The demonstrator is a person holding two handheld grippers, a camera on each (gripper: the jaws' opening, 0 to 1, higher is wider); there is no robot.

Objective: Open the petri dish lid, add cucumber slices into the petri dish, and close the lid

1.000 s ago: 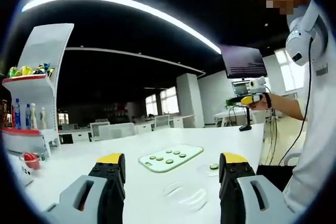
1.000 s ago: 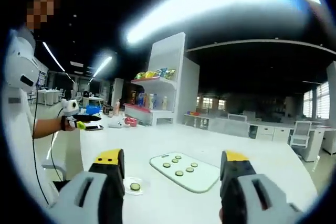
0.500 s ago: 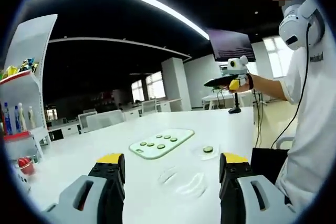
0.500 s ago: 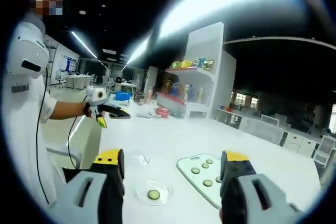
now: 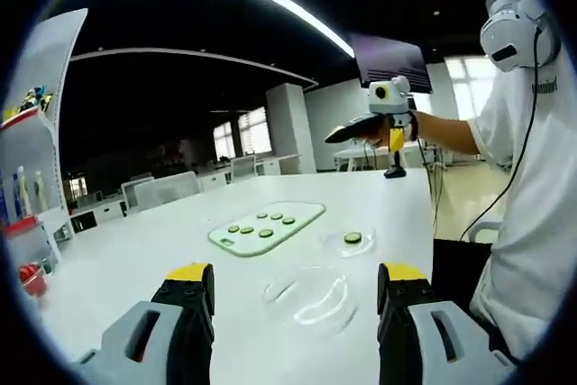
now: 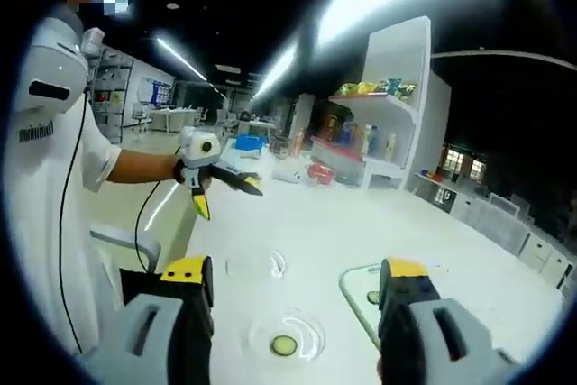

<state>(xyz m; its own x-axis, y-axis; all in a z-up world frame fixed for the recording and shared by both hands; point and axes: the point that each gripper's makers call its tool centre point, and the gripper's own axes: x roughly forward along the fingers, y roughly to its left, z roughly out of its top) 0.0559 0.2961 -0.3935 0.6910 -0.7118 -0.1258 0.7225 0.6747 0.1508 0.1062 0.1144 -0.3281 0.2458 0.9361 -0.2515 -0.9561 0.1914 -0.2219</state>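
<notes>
Left claw [image 5: 293,299] spread wide, pinching nothing, held above the white surface [image 5: 135,259]. Clear petri dish lid [image 5: 308,295] lies flat on the surface, near, between its jaws. Beyond it, slightly right, the petri dish [image 5: 350,241] sits open with one cucumber slice [image 5: 352,238] inside. Left of the dish, a pale cutting board [image 5: 265,226] carries several more cucumber slices [image 5: 261,226]. Right claw [image 6: 293,299] also spread, nothing in it; the petri dish shows just below between its jaws, lid farther off to the left, board edge at right. Each claw appears in the other's view, raised in the air in the person's hand [image 5: 379,131], well above the surface. Shelf unit [image 6: 397,123] with bottles and snacks far behind.
</notes>
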